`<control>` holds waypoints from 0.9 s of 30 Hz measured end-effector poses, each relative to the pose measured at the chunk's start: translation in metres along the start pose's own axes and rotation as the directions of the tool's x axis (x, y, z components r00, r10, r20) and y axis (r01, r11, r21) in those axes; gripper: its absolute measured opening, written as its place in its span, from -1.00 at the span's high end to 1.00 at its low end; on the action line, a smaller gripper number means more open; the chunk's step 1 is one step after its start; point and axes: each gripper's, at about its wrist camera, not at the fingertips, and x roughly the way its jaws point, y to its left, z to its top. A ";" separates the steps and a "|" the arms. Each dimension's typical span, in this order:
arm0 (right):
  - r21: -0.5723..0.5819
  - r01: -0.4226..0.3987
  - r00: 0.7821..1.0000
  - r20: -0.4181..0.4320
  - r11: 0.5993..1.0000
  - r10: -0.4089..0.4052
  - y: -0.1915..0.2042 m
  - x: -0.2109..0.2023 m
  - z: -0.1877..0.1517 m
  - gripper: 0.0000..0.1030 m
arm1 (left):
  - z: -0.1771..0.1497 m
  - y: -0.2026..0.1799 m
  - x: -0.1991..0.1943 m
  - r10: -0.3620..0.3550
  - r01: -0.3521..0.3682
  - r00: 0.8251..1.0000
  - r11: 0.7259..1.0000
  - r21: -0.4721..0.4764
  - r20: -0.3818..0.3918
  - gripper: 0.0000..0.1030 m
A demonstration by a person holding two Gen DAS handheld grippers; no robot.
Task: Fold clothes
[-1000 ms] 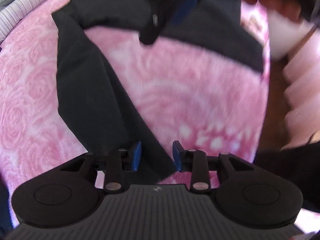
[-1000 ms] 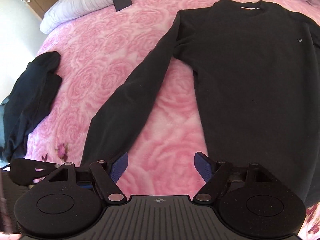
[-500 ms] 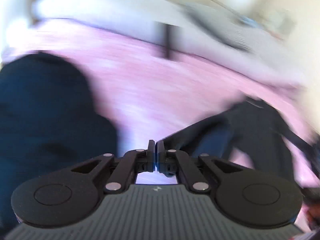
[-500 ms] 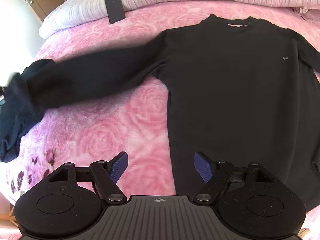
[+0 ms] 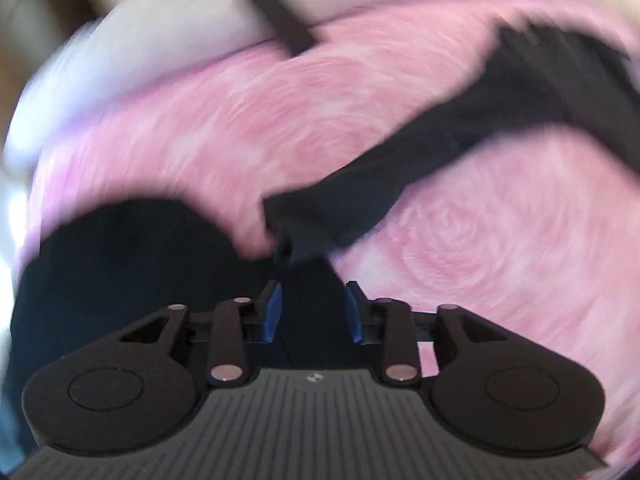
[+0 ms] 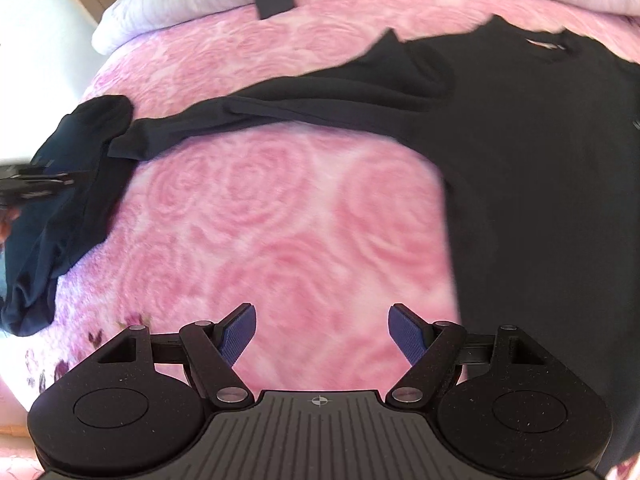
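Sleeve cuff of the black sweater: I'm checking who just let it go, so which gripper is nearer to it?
Left. The left gripper sits just short of the sleeve cuff, jaws open and just released. The right gripper hovers over pink bedspread beside the sweater's body, well away.

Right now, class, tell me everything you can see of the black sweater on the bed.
The sweater is black, long-sleeved, of soft knit, with a round neck showing a pale label and a tiny chest mark. It lies face up on the pink bedspread. One sleeve stretches sideways, creased, and its cuff ends by a dark heap of clothes. The left gripper, just opened, has let it go; nothing grips it.
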 end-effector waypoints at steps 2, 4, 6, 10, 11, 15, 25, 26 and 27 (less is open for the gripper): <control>-0.006 0.002 1.000 -0.001 1.000 -0.002 0.010 0.008 0.007 -0.49 | 0.007 -0.010 0.016 0.023 -0.026 1.000 0.983 0.180 0.018 0.26; -0.012 0.011 1.000 -0.002 1.000 -0.011 0.019 0.017 0.014 -0.49 | 0.015 0.002 0.032 -0.013 0.007 0.999 0.981 0.196 0.029 0.24; -0.036 0.015 1.000 0.009 0.999 -0.015 0.029 0.024 0.022 -0.49 | 0.025 0.019 0.048 -0.075 0.071 0.997 0.984 0.162 0.023 0.20; -0.188 0.016 0.999 0.050 0.982 -0.007 0.054 0.043 0.045 -0.49 | 0.039 0.057 0.075 -0.208 0.210 0.978 0.975 0.070 -0.032 0.14; -0.241 0.022 0.998 0.062 0.970 -0.007 0.062 0.048 0.052 -0.49 | 0.041 0.064 0.082 -0.240 0.242 0.970 0.969 0.041 -0.047 0.13; -0.387 0.044 0.994 0.109 0.921 -0.002 0.086 0.071 0.083 -0.49 | 0.044 0.077 0.086 -0.305 0.305 0.952 0.952 0.024 -0.019 0.88; -0.669 0.131 0.983 0.181 0.732 -0.010 0.147 0.103 0.115 -0.49 | 0.004 0.039 -0.023 -0.329 0.208 0.924 0.860 0.466 0.193 0.90; -0.709 0.131 0.983 0.181 0.693 0.000 0.156 0.106 0.112 -0.49 | -0.006 0.031 -0.032 -0.342 0.205 0.922 0.829 0.520 0.181 0.91; -0.747 0.117 0.985 0.169 0.655 0.017 0.164 0.110 0.106 -0.49 | -0.015 0.023 -0.037 -0.352 0.211 0.922 0.803 0.557 0.159 0.95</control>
